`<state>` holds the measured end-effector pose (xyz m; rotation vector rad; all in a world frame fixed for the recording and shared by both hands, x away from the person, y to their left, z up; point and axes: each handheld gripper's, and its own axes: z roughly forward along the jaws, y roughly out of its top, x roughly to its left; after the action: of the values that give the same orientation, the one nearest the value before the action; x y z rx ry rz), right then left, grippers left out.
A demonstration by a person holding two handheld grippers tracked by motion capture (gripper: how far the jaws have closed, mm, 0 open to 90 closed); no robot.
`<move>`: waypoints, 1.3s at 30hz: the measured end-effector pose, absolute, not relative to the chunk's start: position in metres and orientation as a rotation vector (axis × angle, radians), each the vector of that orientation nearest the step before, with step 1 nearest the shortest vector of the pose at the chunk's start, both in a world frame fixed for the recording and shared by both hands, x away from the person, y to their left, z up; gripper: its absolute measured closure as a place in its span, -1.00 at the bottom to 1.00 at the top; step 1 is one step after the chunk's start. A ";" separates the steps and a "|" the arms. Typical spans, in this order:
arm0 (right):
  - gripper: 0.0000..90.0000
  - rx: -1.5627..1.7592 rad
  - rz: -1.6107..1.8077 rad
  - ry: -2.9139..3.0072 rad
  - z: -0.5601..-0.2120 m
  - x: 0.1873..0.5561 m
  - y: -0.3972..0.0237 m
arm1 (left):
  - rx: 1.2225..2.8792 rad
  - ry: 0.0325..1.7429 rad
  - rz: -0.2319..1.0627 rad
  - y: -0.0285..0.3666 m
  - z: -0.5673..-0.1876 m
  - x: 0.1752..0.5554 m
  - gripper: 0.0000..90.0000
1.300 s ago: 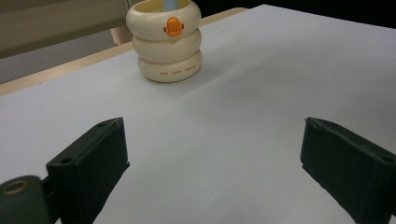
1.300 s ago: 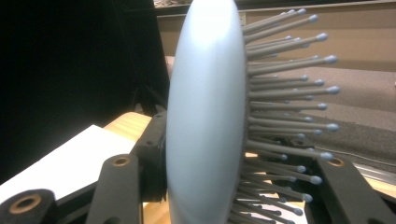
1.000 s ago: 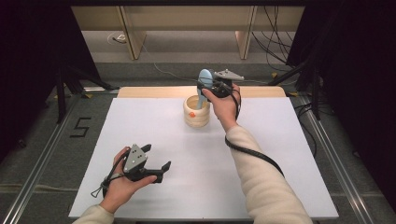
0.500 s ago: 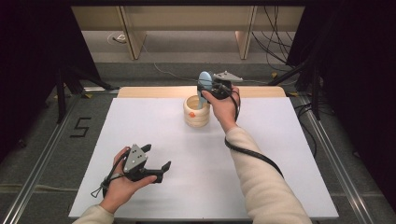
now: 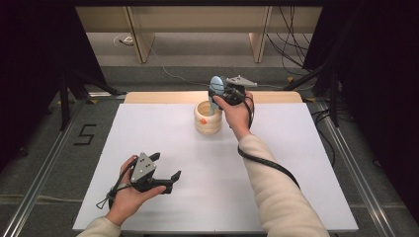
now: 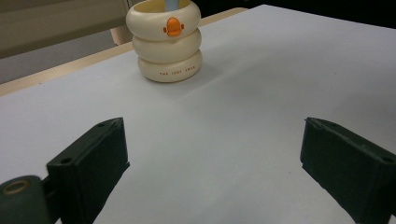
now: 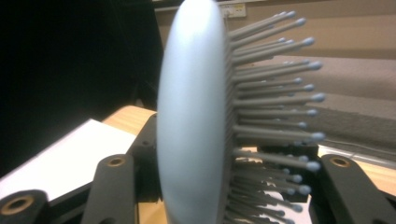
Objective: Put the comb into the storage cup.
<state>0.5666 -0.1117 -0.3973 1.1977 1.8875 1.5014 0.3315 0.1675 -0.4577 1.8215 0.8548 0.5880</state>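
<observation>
Hairbrush (image 5: 216, 87): we see our blue-grey brush standing upright, handle down inside the duck cup (image 5: 208, 117), its oval head above the cup's rim.
Brush up close: in the right gripper view the hairbrush (image 7: 191, 116) shows a smooth domed back on one side and rows of ball-tipped bristles on the other.
Right gripper (image 5: 223, 94): just beside the brush head, above the cup; its fingers sit narrow, one toward the smooth back and one among the bristles. The jaws have just been opening a little with the head between them, and we cannot tell whether they are pressing on it.
How it handles: we judge it light and stiff in the body; the glossy back looks slippery, and the bristles would bend under a squeeze.
Where to take hold: we think the rim of the head or the neck above the cup gives firmer purchase than back-against-bristles.
Cup: cream, three stacked rings, orange beak on the front (image 6: 164, 41); it stands on the white surface (image 5: 173, 148) near its far edge. We judge it light enough to tip if the brush is dragged sideways.
Left gripper (image 5: 165, 170): well apart from the cup, low over the near side, fingers (image 6: 91, 161) wide and holding nothing.
</observation>
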 end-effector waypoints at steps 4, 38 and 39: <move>-0.16 1.203 1.517 1.880 -0.396 0.568 -0.113 | 1.821 0.858 0.586 0.167 -0.458 0.331 -0.84; -0.65 1.285 1.463 1.890 -0.402 0.566 -0.128 | 1.822 0.860 0.581 0.167 -0.459 0.331 -0.84; -0.65 1.285 1.465 1.891 -0.402 0.565 -0.129 | 1.822 0.860 0.581 0.167 -0.459 0.331 -0.84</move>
<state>0.5648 -0.1292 -0.4022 1.2850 1.8910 1.4645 0.3314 0.1667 -0.4586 1.8225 0.8604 0.5811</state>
